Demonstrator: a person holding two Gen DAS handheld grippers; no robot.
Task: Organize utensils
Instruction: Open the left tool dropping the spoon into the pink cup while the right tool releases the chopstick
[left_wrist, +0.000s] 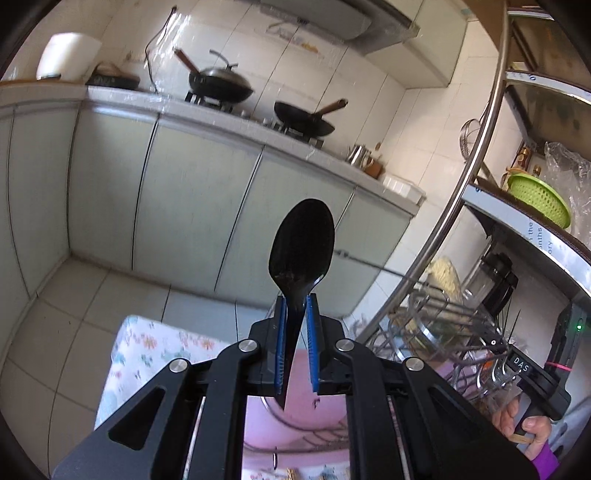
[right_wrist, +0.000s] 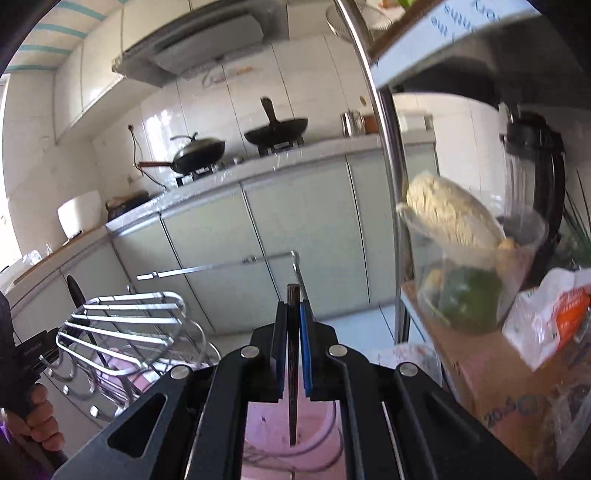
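Observation:
My left gripper (left_wrist: 295, 299) is shut on a black spoon (left_wrist: 301, 243), bowl up, its handle running down between the blue pads. My right gripper (right_wrist: 293, 304) is shut on a dark wooden chopstick (right_wrist: 292, 369), held upright with its top just above the fingertips. Both are held above a pink bowl (left_wrist: 269, 421) that also shows in the right wrist view (right_wrist: 269, 428). A wire utensil rack (right_wrist: 125, 332) stands to the left of the right gripper and shows at the right in the left wrist view (left_wrist: 443, 332).
A steel shelf post (right_wrist: 384, 147) rises close on the right, with a plastic cup of food (right_wrist: 469, 258) and bags on the shelf. A green basket (left_wrist: 535, 195) sits on a shelf. Counter with two woks (left_wrist: 221, 85) lies across the floor. Floral cloth (left_wrist: 147, 350) covers the table.

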